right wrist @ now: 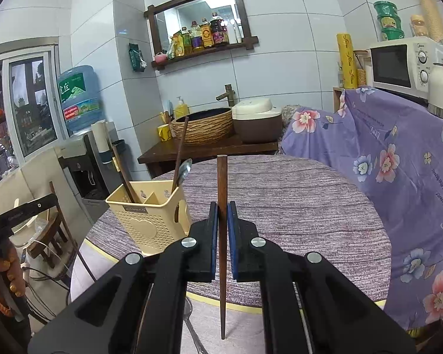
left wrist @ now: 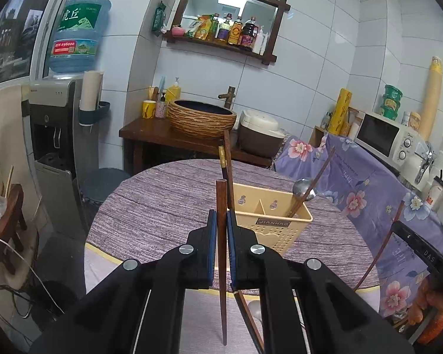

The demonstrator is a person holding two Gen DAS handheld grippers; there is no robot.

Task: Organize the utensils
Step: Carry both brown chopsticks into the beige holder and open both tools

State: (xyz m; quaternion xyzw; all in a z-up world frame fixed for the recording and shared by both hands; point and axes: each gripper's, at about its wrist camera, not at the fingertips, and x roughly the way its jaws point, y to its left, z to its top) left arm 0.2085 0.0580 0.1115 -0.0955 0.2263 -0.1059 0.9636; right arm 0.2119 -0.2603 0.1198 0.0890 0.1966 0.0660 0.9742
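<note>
- Two grippers, each clenched on a chopstick — left gripper (left wrist: pixel 220 221), right gripper (right wrist: pixel 220 214).
- Caddy (right wrist: pixel 150 218) holds a spoon (right wrist: pixel 183 171), perhaps three chopsticks.

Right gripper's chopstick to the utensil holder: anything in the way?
Nothing visible. The right gripper grips its chopstick above the bare tablecloth; the holder stands to its left, open-topped, its compartments already holding chopsticks and a spoon.
</note>
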